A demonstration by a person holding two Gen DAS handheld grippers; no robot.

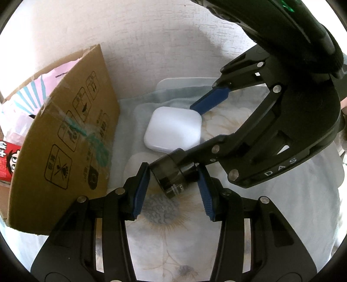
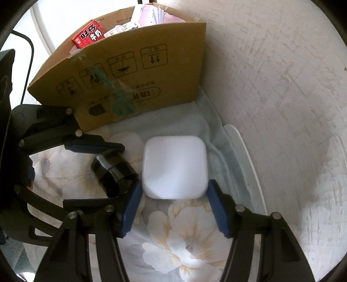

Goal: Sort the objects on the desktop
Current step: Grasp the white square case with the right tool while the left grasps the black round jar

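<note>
Nearest me, my left gripper [image 1: 172, 171] was drawn in narrow on the black cylinder [image 2: 115, 171], which lay on its side on the flowered cloth [image 2: 184, 234]. The blue pads looked to be pressing it from both sides, so I judged that pick as good as made. Just to the right of it, my right gripper [image 2: 175, 186] stood about half open astride the near edge of the white case [image 2: 174, 167]. The case lay flat between the pads, with a sliver of gap on each side, so it was not yet held. The two things lay close together, with my left and right fingers nearly crossing between them.

The step in hand, as I read it, was picking both items off the surface at once. The next move called for the right pads to come in square on the case's rounded sides without nudging the cylinder. After that, both would need lifting clear.

Farther off on the left stood the cardboard box [image 2: 130, 71], open at the top. It already held a red carton [image 2: 87, 38] and some pink papers [image 2: 151, 13]. It seemed the likely place for these two. A translucent tray [image 2: 249, 156] showed at the cloth's right edge, against the wall [image 2: 271, 76].
</note>
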